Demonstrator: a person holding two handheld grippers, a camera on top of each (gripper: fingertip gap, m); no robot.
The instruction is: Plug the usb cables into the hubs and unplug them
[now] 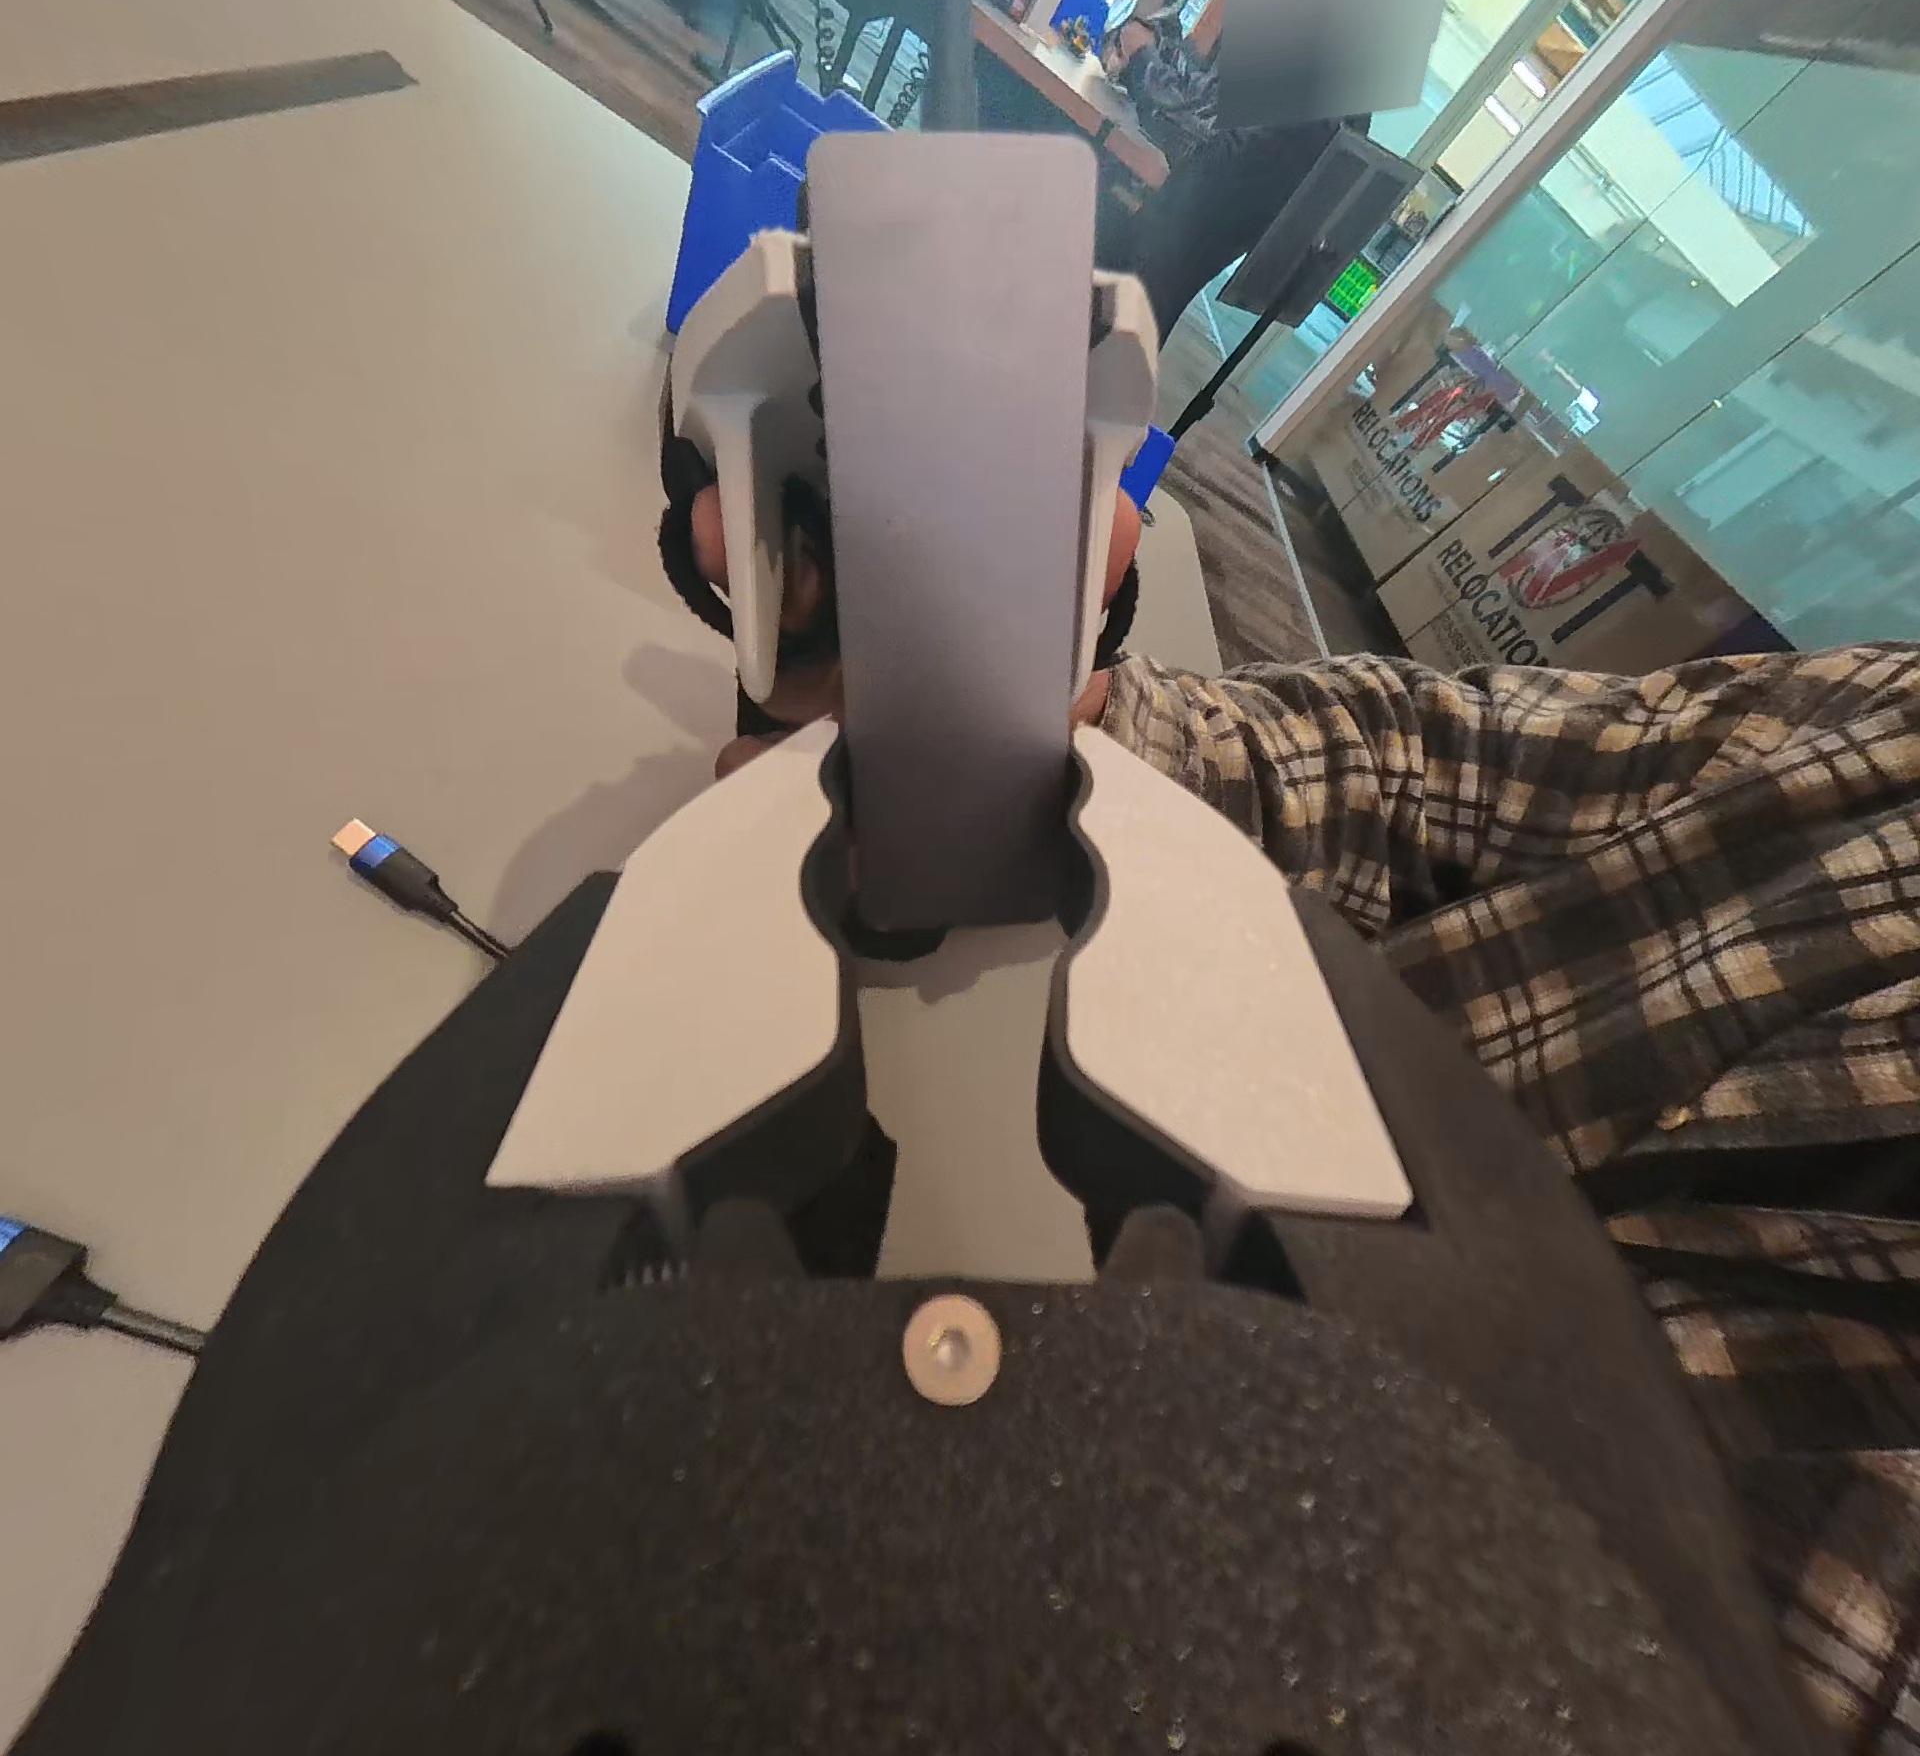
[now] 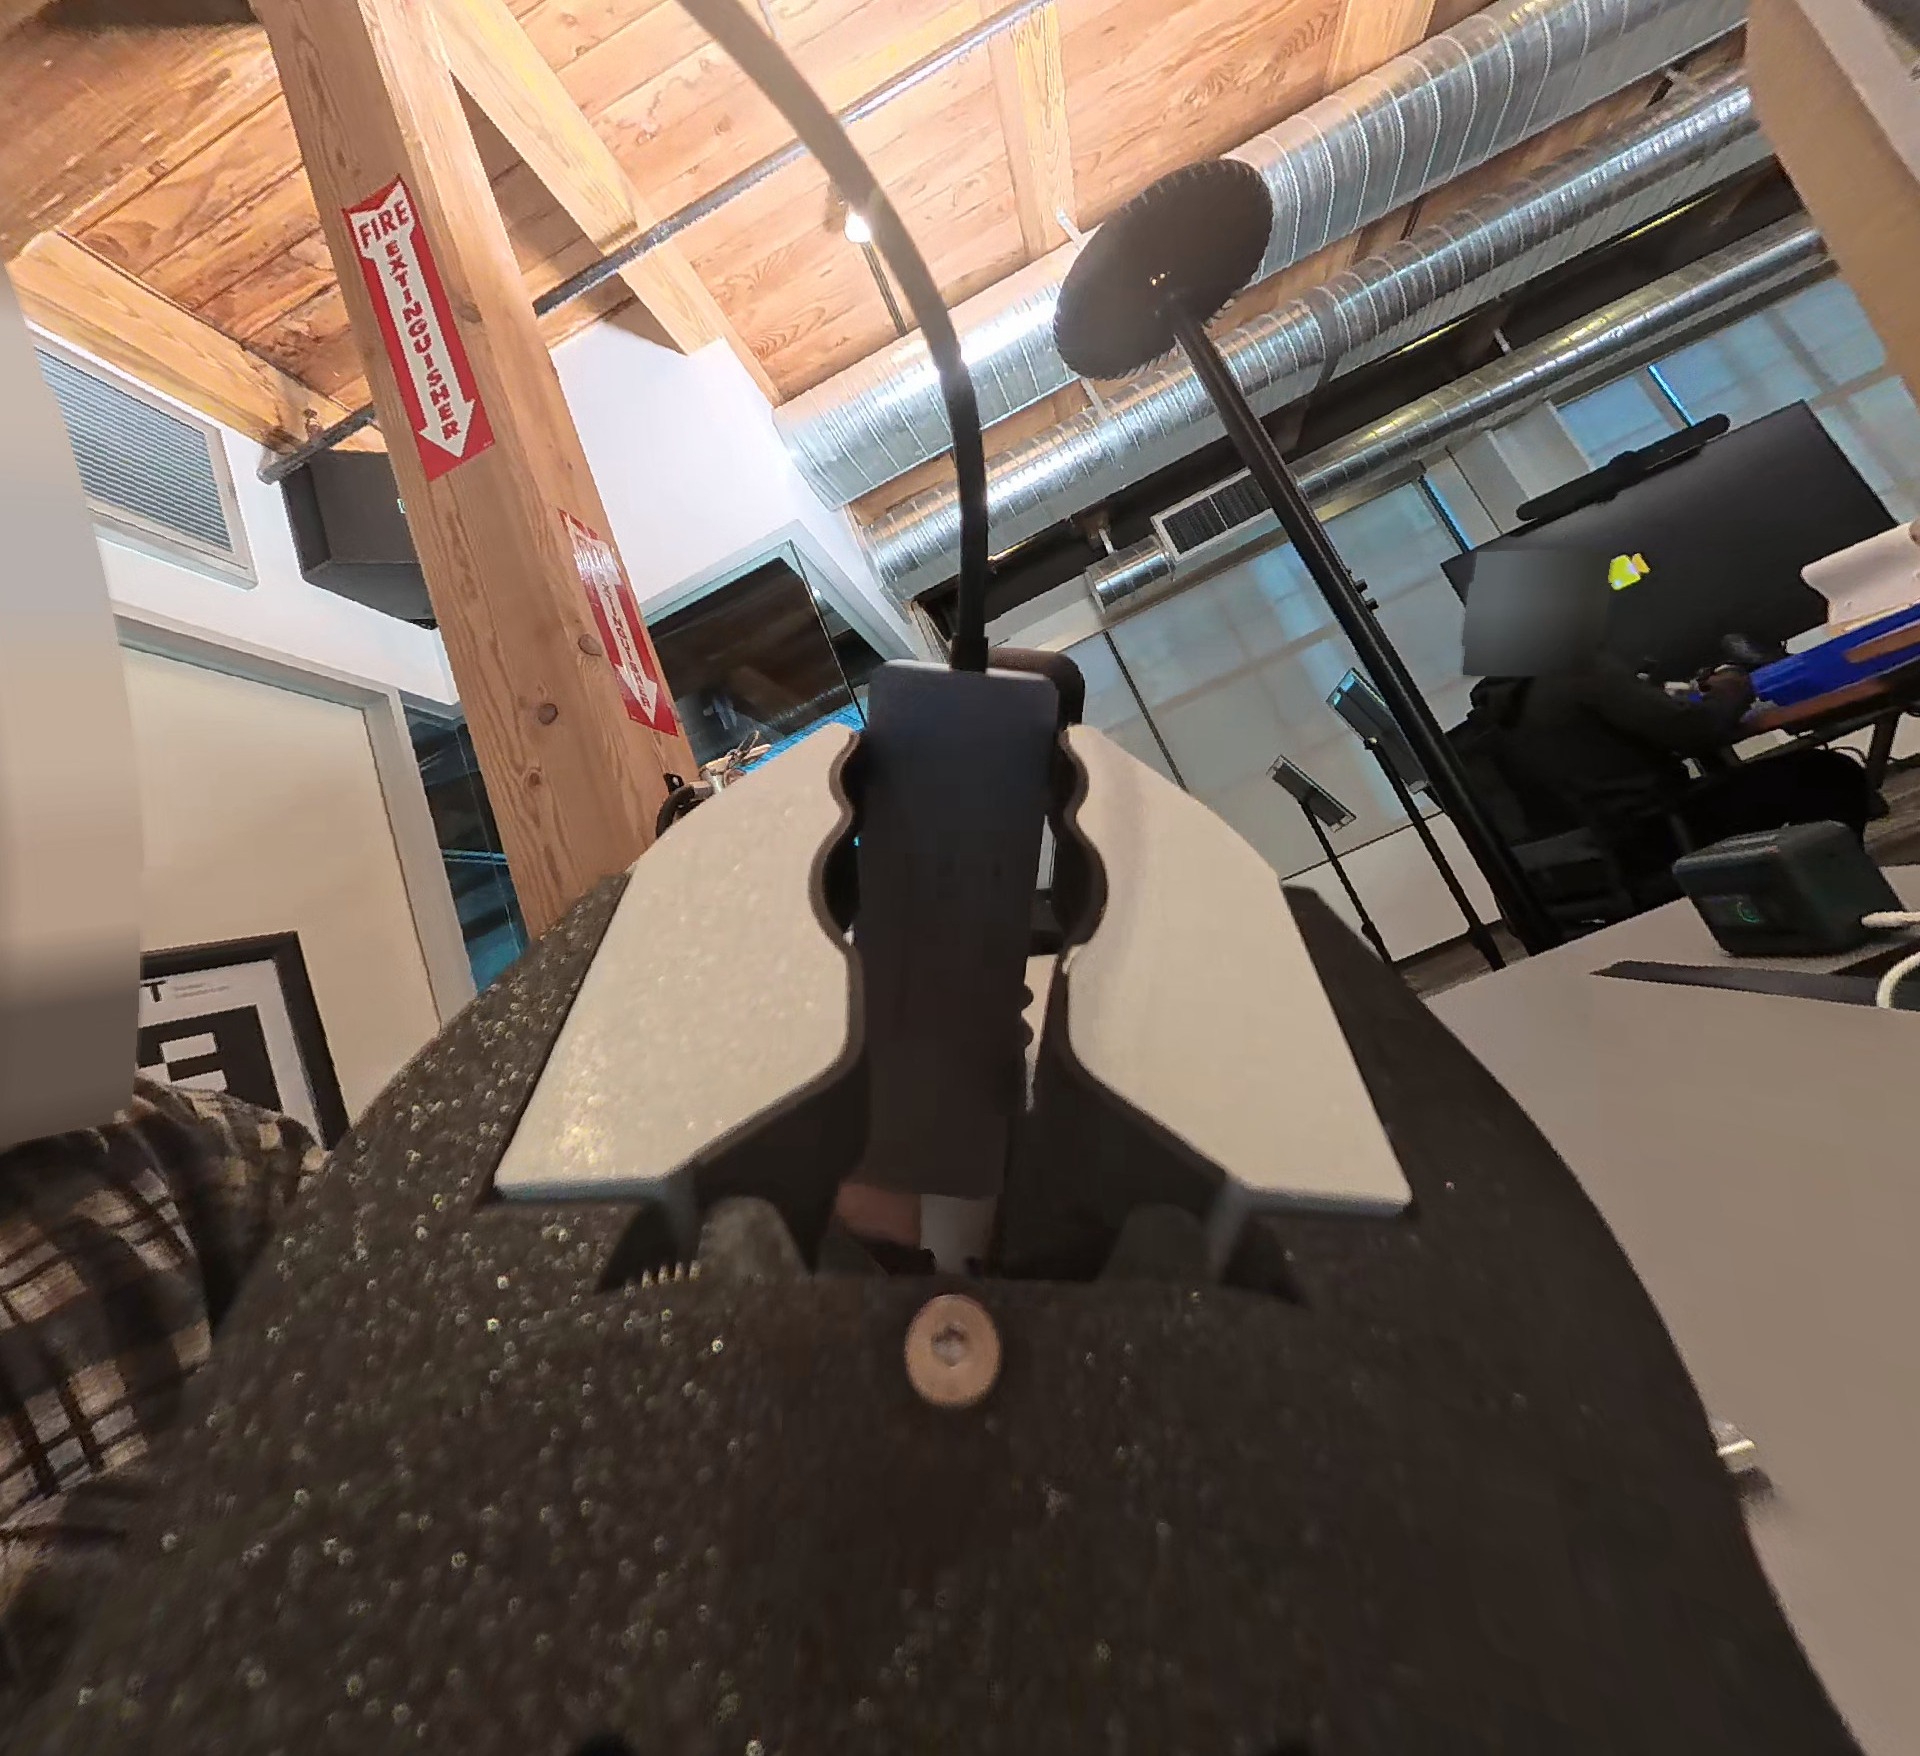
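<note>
Right now my left gripper (image 1: pixel 951 833) is clamped on the near end of a grey hub (image 1: pixel 951 501), and my right gripper (image 1: pixel 914 418) grips the same hub farther along — its cable (image 2: pixel 940 335) arcs overhead. Two loose USB plugs (image 1: pixel 390 870) lie on the white table (image 1: pixel 312 459), left of my left gripper.

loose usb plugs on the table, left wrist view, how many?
2. One blue-and-black USB plug lies on the grey table left of the left tongs; a second plug is cut off at the left edge. Others may be hidden behind the tongs.
</note>
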